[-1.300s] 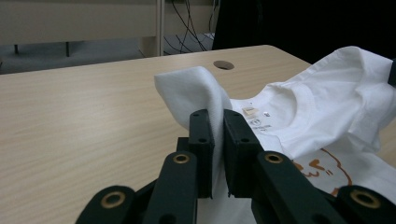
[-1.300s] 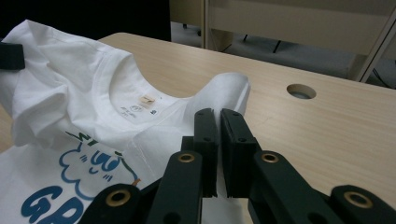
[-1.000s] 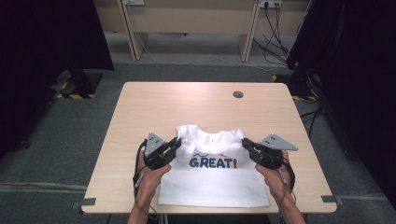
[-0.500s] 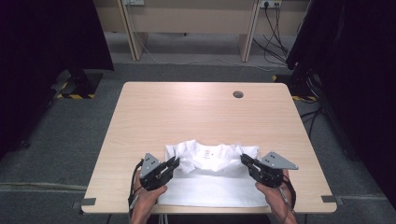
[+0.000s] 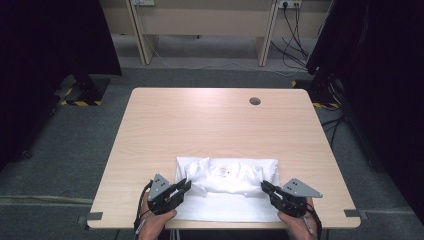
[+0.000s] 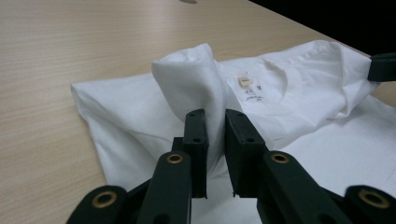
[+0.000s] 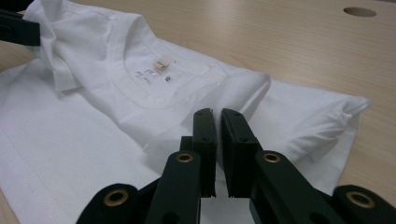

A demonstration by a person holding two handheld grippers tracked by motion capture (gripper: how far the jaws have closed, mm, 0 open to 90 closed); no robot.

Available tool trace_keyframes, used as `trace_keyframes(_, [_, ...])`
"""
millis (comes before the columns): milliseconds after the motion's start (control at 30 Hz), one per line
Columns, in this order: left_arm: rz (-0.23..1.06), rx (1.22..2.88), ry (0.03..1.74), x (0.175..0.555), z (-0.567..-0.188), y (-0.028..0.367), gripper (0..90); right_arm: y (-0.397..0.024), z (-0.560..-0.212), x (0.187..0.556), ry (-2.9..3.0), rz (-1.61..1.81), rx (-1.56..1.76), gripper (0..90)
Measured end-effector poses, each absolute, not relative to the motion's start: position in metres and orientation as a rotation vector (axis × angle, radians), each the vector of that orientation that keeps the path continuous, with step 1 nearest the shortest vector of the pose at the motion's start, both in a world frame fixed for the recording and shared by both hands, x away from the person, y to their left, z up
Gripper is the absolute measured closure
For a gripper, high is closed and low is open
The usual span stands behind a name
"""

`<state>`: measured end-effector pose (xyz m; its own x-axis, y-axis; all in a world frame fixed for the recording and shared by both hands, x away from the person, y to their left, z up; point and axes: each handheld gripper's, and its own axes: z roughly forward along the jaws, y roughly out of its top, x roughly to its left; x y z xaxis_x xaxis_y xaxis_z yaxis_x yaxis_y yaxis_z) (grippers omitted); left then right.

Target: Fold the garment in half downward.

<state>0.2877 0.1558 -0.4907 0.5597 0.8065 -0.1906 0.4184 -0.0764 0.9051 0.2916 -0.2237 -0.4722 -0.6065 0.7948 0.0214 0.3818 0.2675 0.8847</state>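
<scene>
Pinching folds of the shirt [image 5: 227,175] — left gripper [image 5: 183,187] loosening, fabric between its jaws; right gripper [image 5: 266,188] clenched. Table [image 5: 200,125] beyond bare — one hole [image 5: 255,101].

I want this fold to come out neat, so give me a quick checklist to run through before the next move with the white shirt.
1. Left gripper on the white shirt: its jaws have just been opening, a fold of cloth between them: not ok.
2. Right gripper pinching the shirt's other shoulder: ok.
3. Top half folded toward the near hem, collar label facing up: ok.
4. Folded edge lies straight: cannot tell.
5. Shirt fully on the table: ok.
</scene>
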Motion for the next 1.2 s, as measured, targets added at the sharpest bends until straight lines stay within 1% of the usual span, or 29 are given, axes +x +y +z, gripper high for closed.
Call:
trace_keyframes(100, [0.42, 1.707, 1.038, 0.286, -0.491, 0.157, 72.1, -0.227, -0.473, 0.291, 2.115, 1.288, 1.077, 80.7])
trace_keyframes(200, [0.386, 1.709, 1.055, 0.285, -0.487, 0.16, 60.2, -0.23, -0.47, 0.291, 2.107, 1.305, 1.103, 73.2])
trace_keyframes(267, [0.393, 1.693, 1.072, 0.286, -0.482, 0.161, 50.5, -0.232, -0.467, 0.292, 2.104, 1.322, 1.125, 64.8])
trace_keyframes(400, [0.415, 1.681, 1.11, 0.295, -0.472, 0.163, 37.5, -0.235, -0.458, 0.3, 2.072, 1.318, 1.153, 55.6])
trace_keyframes(467, [0.425, 1.678, 1.133, 0.301, -0.469, 0.163, 32.6, -0.236, -0.455, 0.306, 2.084, 1.319, 1.173, 52.8])
trace_keyframes(533, [0.441, 1.673, 1.136, 0.308, -0.466, 0.163, 30.9, -0.236, -0.454, 0.313, 2.079, 1.31, 1.194, 50.1])
trace_keyframes(667, [0.433, 1.684, 1.154, 0.322, -0.463, 0.159, 27.8, -0.233, -0.457, 0.324, 2.094, 1.282, 1.233, 46.6])
trace_keyframes(933, [0.409, 1.712, 1.173, 0.34, -0.464, 0.149, 25.5, -0.228, -0.464, 0.34, 2.107, 1.273, 1.315, 40.2])
trace_keyframes(1000, [0.399, 1.729, 1.178, 0.345, -0.466, 0.146, 25.9, -0.227, -0.465, 0.343, 2.114, 1.27, 1.32, 40.3])
trace_keyframes(1100, [0.394, 1.743, 1.168, 0.35, -0.471, 0.142, 31.9, -0.224, -0.466, 0.346, 2.133, 1.269, 1.317, 42.6])
trace_keyframes(1167, [0.389, 1.752, 1.152, 0.35, -0.472, 0.141, 38.8, -0.223, -0.468, 0.348, 2.148, 1.265, 1.311, 46.1])
trace_keyframes(1200, [0.392, 1.758, 1.139, 0.349, -0.473, 0.14, 43.7, -0.222, -0.469, 0.349, 2.16, 1.265, 1.304, 48.4])
